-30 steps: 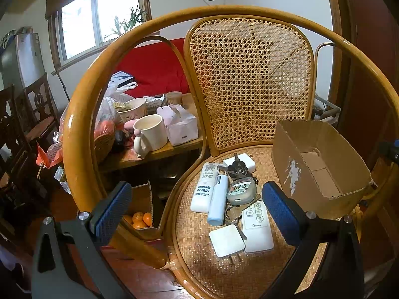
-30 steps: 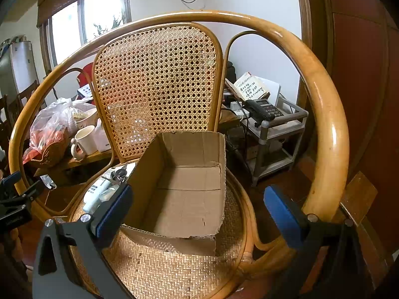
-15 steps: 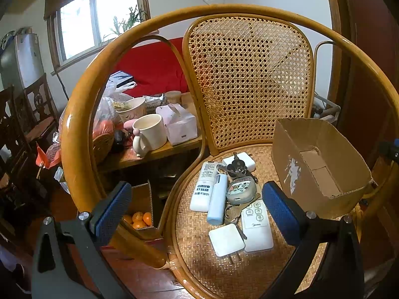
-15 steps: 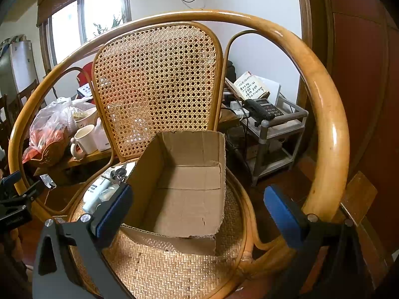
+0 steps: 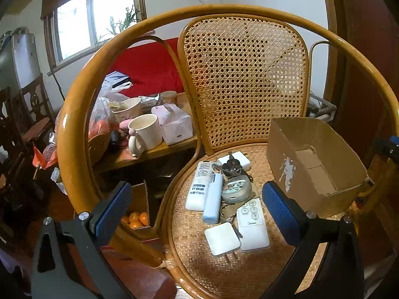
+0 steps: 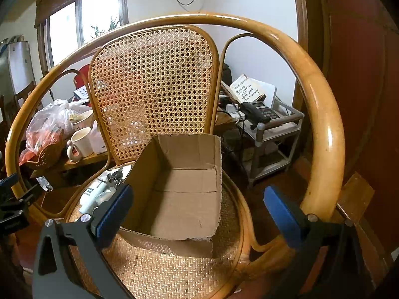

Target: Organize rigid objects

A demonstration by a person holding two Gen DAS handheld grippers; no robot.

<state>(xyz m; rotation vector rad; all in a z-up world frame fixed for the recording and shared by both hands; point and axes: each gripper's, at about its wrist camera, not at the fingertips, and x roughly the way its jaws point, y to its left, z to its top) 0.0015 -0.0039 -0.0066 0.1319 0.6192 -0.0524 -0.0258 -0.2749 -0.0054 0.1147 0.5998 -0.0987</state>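
While hovering over the cane seat (image 5: 224, 269) of a rattan chair (image 5: 244, 79), left claw (image 5: 197, 211) spread wide and empty, blue pads (image 5: 280, 211) apart at 9 and 3 o'clock. Nearest, at 6 o'clock of the seat: white square plug adapter (image 5: 222, 238), prongs toward the viewer, touching a white remote (image 5: 252, 221) at its 3 o'clock. Remote's long axis running 6 to 12 o'clock, buttons at the far end. Beyond, at 12 o'clock: pale blue tube (image 5: 212, 201) and white bottle (image 5: 199, 186) side by side, both lengthwise 6 to 12, with a round grey tag (image 5: 236, 188), a key bunch (image 5: 232, 167) and a white charger block (image 5: 235, 160) farther back. Nothing between claw and these items.

At 3 o'clock of the pile, just beside it: open cardboard box (image 6: 179, 189), empty, standing on the seat against the cane back. Right claw (image 6: 197, 211) likewise wide open and empty, box between its pads from that view.

Past the armrest at 10 o'clock: wooden desk (image 5: 139, 153) with a white mug (image 5: 144, 134), pink box (image 5: 174, 127), bowl (image 5: 124, 109) and plastic bags; carton of oranges (image 5: 136, 218) on the floor below. Farther off: red sofa (image 5: 147, 67), window (image 5: 94, 17); at 2 o'clock in the right view, a cart with a telephone (image 6: 259, 111).
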